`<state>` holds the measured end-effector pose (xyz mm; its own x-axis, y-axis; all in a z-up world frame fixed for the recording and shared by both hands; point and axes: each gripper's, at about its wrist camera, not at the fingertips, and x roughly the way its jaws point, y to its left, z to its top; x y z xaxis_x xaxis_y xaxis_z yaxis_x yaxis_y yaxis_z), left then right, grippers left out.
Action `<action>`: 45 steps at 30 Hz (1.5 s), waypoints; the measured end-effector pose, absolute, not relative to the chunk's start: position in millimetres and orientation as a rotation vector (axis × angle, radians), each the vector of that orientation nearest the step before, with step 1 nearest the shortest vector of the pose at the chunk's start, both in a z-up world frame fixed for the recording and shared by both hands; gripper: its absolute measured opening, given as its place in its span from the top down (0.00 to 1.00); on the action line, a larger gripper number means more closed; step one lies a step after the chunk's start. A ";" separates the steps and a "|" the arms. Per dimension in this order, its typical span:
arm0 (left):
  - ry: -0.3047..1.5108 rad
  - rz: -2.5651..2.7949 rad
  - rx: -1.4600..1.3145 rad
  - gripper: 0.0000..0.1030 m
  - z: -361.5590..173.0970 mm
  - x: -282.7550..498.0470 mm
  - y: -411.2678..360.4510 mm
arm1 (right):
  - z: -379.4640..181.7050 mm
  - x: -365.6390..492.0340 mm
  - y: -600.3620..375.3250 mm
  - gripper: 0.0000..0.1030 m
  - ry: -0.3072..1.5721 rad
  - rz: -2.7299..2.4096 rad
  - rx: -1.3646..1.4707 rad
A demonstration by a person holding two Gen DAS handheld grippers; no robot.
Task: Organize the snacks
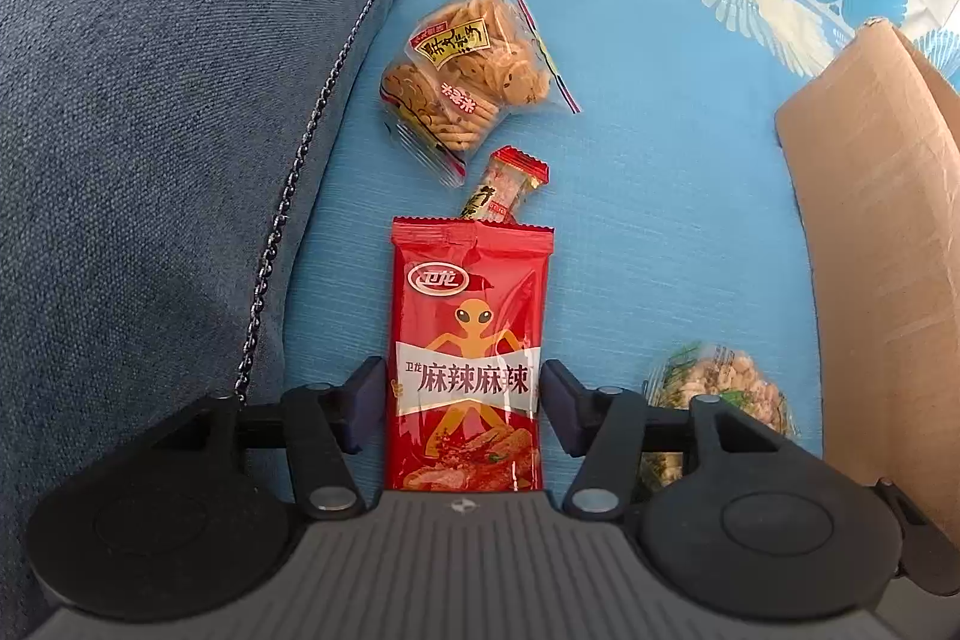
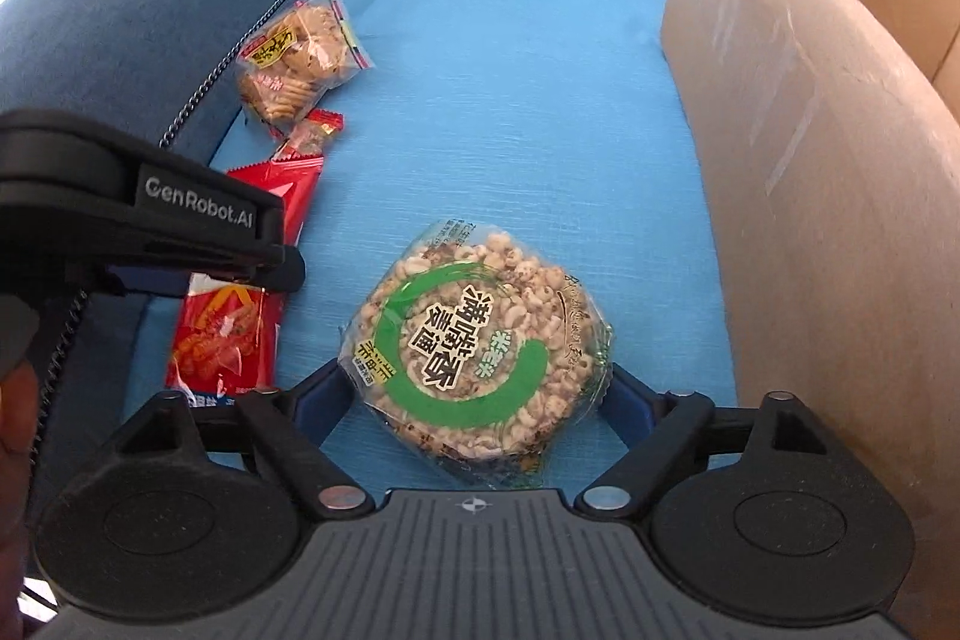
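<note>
A red spicy-snack packet (image 1: 468, 316) lies flat on the blue sheet (image 1: 660, 220). My left gripper (image 1: 462, 394) straddles it and is open, its pads beside the packet's edges without squeezing. A round puffed-grain cake in a clear wrapper (image 2: 474, 340) also lies flat on the sheet. My right gripper (image 2: 477, 400) is open around it, pads at the wrapper's sides. A clear bag of biscuits (image 1: 474, 70) and a small red-ended snack stick (image 1: 510, 184) lie beyond the red packet. The red packet (image 2: 228, 334) is partly hidden under the left gripper's black body (image 2: 138, 214) in the right wrist view.
An open cardboard box (image 2: 810, 160) stands along the right, close to the puffed cake. A dark blue cushion with a zip (image 1: 150, 100) borders the left side. Bare blue sheet lies between the snacks and the box. A hand (image 2: 12, 430) shows at the left edge.
</note>
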<state>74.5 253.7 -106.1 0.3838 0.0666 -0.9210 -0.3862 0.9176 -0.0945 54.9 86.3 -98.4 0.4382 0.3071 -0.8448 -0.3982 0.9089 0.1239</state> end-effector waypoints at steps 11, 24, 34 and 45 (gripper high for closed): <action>1.143 0.306 -0.267 0.49 -107.4 79.0 248.8 | -83.6 55.8 76.5 0.25 0.973 0.429 -0.050; 1.059 0.288 -0.277 0.51 -90.6 81.3 245.4 | -65.8 51.2 71.8 0.26 0.895 0.435 -0.042; 1.022 0.290 -0.281 0.51 -74.0 64.4 240.8 | -58.6 46.0 66.0 0.69 0.888 0.459 -0.048; 1.022 0.285 -0.286 0.51 -70.0 58.5 240.7 | -83.3 51.1 75.3 0.17 0.929 0.391 -0.098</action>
<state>58.5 240.7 -70.0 0.4920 0.0986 -0.8650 -0.3628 0.9264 -0.1008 51.1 75.3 -83.3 0.5339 0.2855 -0.7959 -0.3687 0.9257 0.0848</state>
